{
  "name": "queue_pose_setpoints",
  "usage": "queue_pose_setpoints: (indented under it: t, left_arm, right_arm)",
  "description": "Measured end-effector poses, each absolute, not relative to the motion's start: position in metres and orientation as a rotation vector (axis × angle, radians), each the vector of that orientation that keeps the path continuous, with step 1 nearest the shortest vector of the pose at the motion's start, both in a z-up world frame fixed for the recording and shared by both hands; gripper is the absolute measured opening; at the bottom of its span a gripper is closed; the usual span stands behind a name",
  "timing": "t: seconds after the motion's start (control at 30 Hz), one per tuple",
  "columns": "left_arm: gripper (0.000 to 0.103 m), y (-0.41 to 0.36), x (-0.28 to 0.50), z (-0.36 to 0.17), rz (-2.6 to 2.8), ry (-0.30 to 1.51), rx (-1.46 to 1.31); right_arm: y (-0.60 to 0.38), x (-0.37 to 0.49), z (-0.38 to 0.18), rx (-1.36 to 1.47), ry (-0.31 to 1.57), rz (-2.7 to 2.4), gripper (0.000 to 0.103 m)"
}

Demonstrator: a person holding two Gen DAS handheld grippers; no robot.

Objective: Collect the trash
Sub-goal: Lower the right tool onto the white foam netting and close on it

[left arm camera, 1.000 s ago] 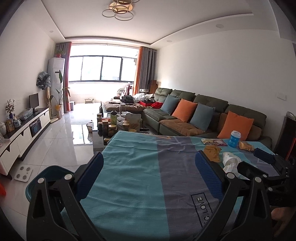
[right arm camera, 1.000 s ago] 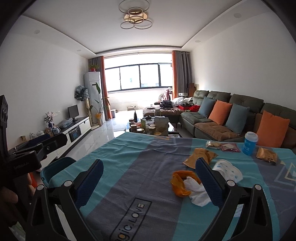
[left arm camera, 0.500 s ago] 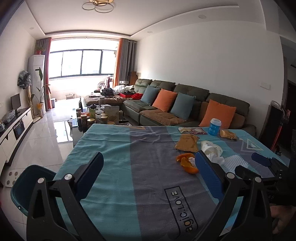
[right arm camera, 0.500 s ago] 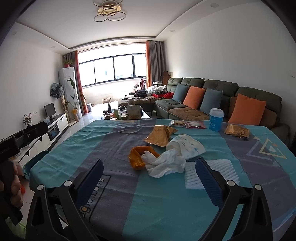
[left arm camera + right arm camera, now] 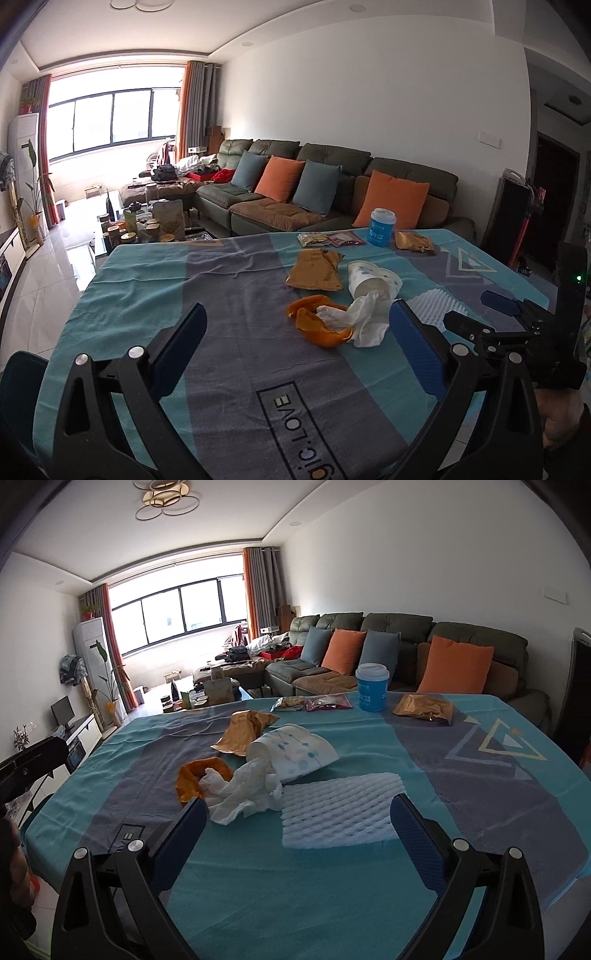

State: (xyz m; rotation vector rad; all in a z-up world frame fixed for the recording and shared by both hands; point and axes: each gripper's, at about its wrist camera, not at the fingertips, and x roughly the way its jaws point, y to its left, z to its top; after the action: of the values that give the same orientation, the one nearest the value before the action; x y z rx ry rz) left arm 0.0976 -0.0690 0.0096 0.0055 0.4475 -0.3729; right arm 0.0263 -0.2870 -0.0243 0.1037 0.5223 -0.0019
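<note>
Foam sheet [image 5: 341, 808] — between spread fingers [image 5: 415, 840]

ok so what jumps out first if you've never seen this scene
The heap of trash mid-table on the teal and grey tablecloth: curled orange peel, crumpled white tissue, a tipped white paper cup and flat white foam netting. Behind, an upright blue cup with a white lid stands among foil snack wrappers. Both tools, left and right, hover open and empty.

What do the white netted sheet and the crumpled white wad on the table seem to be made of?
The netted sheet looks like soft matte foam mesh, judging by its raised diamond lattice. The crumpled wad looks like thin tissue paper, going by its soft irregular folds, though cloth cannot be ruled out.
</note>
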Motion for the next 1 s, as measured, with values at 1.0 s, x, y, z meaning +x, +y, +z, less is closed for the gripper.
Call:
queue_pose_setpoints:
  t: [1.0]
  left_arm:
    - [0.097,-0.099,0.188,-0.004,-0.406,0.509,0.008]
  right_arm:
    - [-0.319,0.088,-0.059,0.12,0.706,-0.041,0.096]
